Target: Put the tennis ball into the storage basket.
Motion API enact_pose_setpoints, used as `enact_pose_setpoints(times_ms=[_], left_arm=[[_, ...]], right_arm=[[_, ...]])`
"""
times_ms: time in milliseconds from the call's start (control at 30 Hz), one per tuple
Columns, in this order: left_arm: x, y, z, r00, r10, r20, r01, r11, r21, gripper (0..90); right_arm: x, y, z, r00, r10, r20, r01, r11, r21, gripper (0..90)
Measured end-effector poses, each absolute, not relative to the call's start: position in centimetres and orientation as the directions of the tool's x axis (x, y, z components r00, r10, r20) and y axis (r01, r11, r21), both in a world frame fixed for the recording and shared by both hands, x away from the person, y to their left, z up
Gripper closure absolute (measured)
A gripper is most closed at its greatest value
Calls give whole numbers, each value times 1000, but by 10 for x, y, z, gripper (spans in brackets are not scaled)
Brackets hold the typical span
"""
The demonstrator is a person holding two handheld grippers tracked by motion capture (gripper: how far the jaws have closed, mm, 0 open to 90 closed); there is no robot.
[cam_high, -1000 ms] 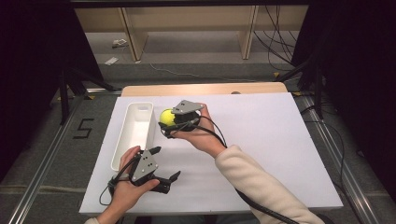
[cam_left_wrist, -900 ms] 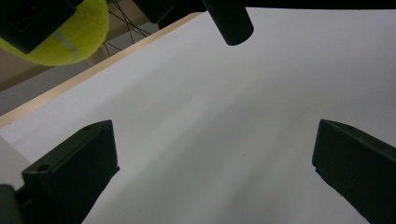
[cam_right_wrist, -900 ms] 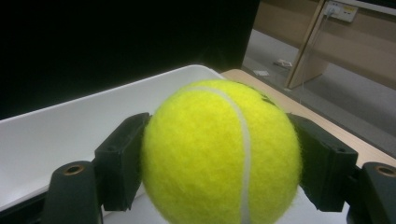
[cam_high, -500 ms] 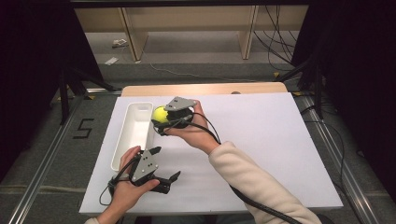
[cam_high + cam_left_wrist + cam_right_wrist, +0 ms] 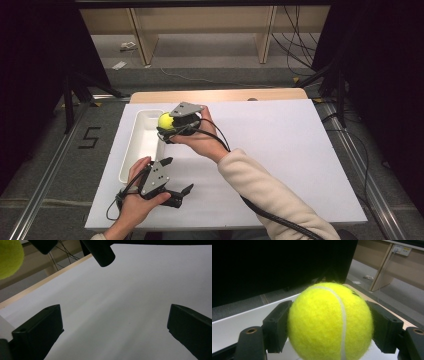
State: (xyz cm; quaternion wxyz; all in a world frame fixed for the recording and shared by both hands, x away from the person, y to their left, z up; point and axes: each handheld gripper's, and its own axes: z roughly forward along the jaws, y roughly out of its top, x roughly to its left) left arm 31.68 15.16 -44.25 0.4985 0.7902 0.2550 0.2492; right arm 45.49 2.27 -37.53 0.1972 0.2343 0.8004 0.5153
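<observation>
A yellow tennis ball (image 5: 165, 121) is clamped between the jaws of my right gripper (image 5: 169, 124), held in the air over the right rim of a long white tray (image 5: 132, 150). In the right gripper view the tennis ball (image 5: 329, 322) sits squeezed between both black pads (image 5: 277, 326). My left gripper (image 5: 177, 177) rests low on the white table near the front edge, jaws wide apart with nothing between them. Its own view shows the open gripper (image 5: 113, 333) over bare white board, with the tennis ball (image 5: 8, 258) at the upper left corner.
The white board (image 5: 300, 150) covers the table; its wooden back edge (image 5: 220, 95) lies behind. The tray's inside (image 5: 145, 142) looks bare. A black cable (image 5: 270, 215) trails from the right gripper under the sleeve. Metal rails and dark stands flank the table.
My right gripper has carried the tennis ball leftward, from the table's middle to the tray's right rim. The left gripper has stayed where it was, open.
</observation>
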Motion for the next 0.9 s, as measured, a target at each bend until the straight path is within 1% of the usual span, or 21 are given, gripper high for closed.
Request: enact_pose_setpoints(times_ms=[900], left_arm=[[317, 152, -442, 747, 649, 144, 152, -377, 914, 0]], right_arm=[[458, 32, -370, -815, 575, -73, 167, 353, 921, 269]])
